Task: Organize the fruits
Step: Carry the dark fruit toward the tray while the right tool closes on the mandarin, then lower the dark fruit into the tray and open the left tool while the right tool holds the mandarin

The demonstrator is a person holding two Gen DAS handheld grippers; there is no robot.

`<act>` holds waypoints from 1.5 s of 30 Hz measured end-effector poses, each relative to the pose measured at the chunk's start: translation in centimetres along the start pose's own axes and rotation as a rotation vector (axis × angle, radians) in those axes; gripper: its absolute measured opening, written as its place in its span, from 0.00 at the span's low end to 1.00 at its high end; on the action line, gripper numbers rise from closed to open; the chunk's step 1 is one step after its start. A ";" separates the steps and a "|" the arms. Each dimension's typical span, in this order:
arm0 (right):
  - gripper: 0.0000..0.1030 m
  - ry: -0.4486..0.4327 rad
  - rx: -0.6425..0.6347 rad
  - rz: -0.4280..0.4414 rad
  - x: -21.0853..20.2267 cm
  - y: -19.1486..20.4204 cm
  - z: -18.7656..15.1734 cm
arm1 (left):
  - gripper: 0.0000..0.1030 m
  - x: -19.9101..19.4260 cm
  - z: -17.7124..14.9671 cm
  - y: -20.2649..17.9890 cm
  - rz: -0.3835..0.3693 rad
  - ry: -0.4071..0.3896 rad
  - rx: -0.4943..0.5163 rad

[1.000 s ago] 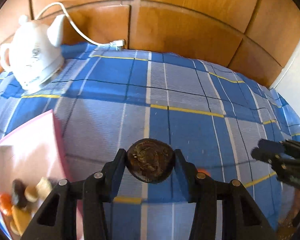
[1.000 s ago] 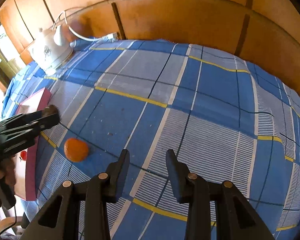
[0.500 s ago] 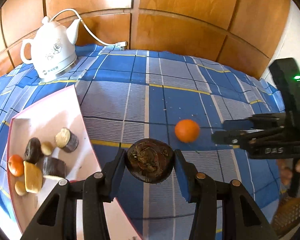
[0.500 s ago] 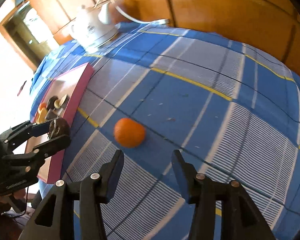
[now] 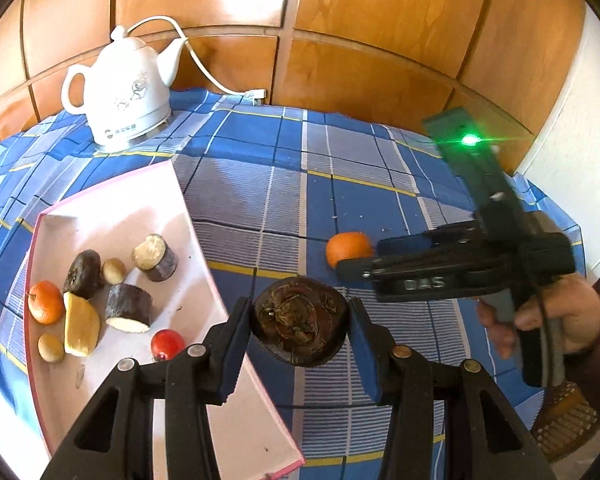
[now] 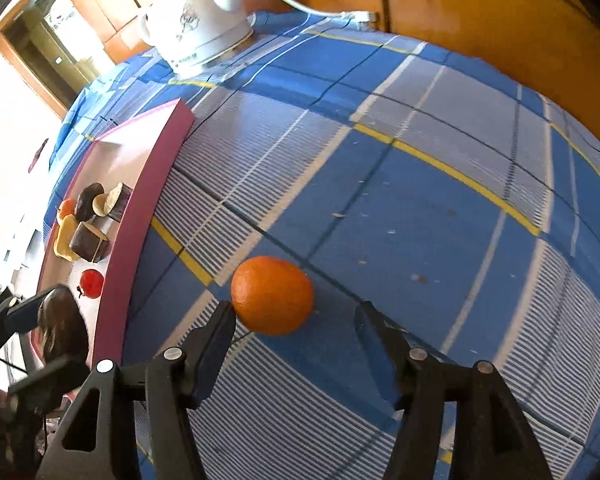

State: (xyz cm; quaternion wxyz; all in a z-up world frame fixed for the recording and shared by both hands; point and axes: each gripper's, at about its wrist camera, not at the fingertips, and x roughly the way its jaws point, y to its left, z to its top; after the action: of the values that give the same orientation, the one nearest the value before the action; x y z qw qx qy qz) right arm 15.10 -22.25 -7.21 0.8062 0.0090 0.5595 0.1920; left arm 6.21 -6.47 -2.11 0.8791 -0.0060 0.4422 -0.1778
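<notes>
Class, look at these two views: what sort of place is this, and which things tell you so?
Probably a room in a home, at a table. A blue checked tablecloth covers it, a white electric kettle with its cord stands at the back, and wooden wall panels rise behind.

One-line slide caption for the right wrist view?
Open right tool closing in on round orange fruit lying on blue checked tablecloth.
</notes>
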 end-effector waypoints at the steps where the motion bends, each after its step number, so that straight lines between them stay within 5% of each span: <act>1: 0.61 0.001 0.003 0.001 0.3 0.1 0.1 | 0.47 -0.1 -0.1 0.1 -0.001 0.000 -0.003; 4: 0.43 -0.016 -0.007 0.006 0.3 0.7 0.4 | 0.47 -0.4 -0.4 0.4 -0.002 -0.004 -0.012; 8: 0.39 -0.022 -0.026 -0.012 0.2 1.3 0.5 | 0.47 -0.6 -0.7 1.0 0.003 -0.008 -0.029; 14: 0.39 0.003 -0.118 -0.097 -1.1 2.1 -1.1 | 0.47 -1.3 -1.1 1.8 0.016 -0.023 -0.051; 24: 0.39 0.021 -0.053 -0.134 -3.6 -2.0 -6.4 | 0.47 -1.7 -1.7 1.9 0.023 -0.030 -0.052; 45: 0.39 -0.006 -0.018 -0.117 -3.4 -3.1 -6.1 | 0.47 -0.6 -2.5 1.3 0.044 0.019 -0.036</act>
State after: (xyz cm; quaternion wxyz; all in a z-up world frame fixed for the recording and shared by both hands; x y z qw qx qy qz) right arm 9.53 -27.44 -7.18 0.8178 -0.0305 0.5549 0.1496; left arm 4.34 -4.67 -3.38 0.8783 -0.0104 0.4538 -0.1502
